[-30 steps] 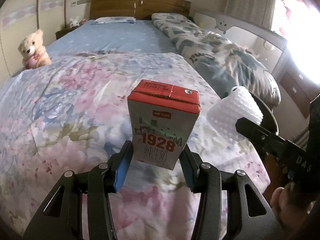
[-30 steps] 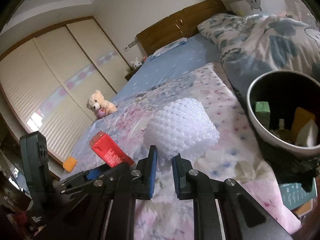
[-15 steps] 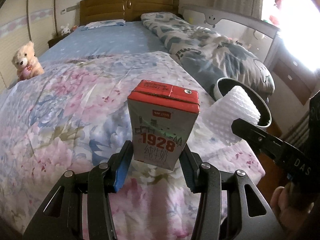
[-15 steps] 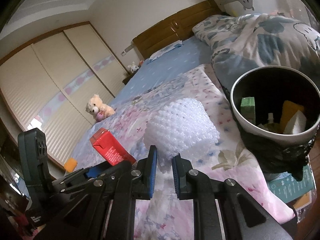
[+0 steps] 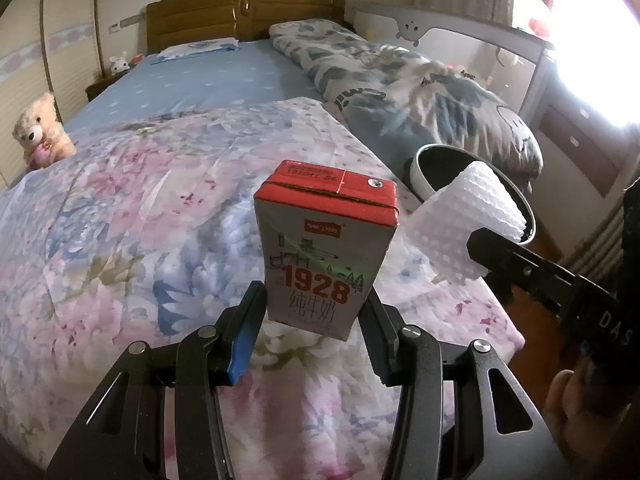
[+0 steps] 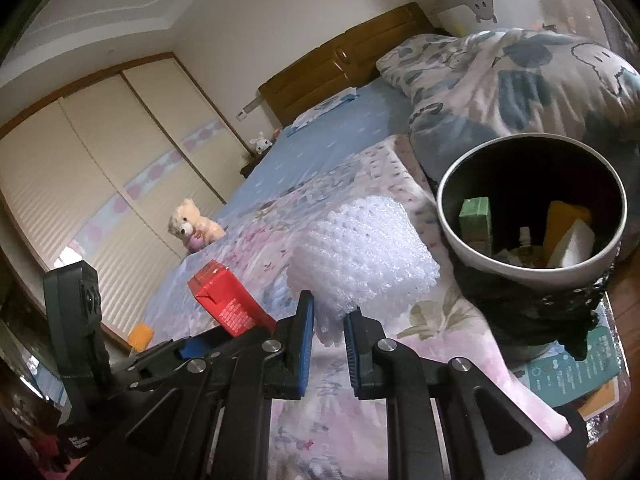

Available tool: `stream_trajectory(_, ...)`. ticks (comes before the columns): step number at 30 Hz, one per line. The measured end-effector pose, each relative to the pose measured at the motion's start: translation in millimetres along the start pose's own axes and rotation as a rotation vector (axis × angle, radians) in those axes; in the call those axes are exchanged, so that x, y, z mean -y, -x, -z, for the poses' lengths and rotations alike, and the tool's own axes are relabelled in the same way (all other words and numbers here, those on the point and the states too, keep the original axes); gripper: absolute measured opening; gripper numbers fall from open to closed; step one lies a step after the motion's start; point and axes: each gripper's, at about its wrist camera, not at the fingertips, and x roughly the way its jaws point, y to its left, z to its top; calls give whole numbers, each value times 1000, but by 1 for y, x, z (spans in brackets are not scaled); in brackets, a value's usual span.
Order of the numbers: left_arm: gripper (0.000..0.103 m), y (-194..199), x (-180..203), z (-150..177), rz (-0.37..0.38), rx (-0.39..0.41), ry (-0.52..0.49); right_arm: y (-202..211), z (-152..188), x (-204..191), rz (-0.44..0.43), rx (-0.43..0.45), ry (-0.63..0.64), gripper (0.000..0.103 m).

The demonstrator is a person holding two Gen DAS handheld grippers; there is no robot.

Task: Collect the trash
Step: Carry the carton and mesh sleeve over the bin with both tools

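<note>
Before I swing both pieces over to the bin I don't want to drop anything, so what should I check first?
1. Left hand-held gripper clamped on the milk carton: ok, both fingers press its lower sides.
2. Carton upright: ok.
3. Right hand-held gripper holding the white foam wrap: ok, though only a thin bottom edge is pinched.
4. Trash bin open: ok, no lid.
5. Room in the bin: ok, a few items lie at the bottom.
6. Path clear between foam and bin rim: ok, nothing stands in between in the right wrist view.
</note>
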Motion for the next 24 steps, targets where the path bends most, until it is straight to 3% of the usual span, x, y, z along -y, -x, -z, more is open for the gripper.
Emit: stream_trajectory(24,46,-13,45,-23,47,1,-73,29,-27,38,57,65,-71,15)
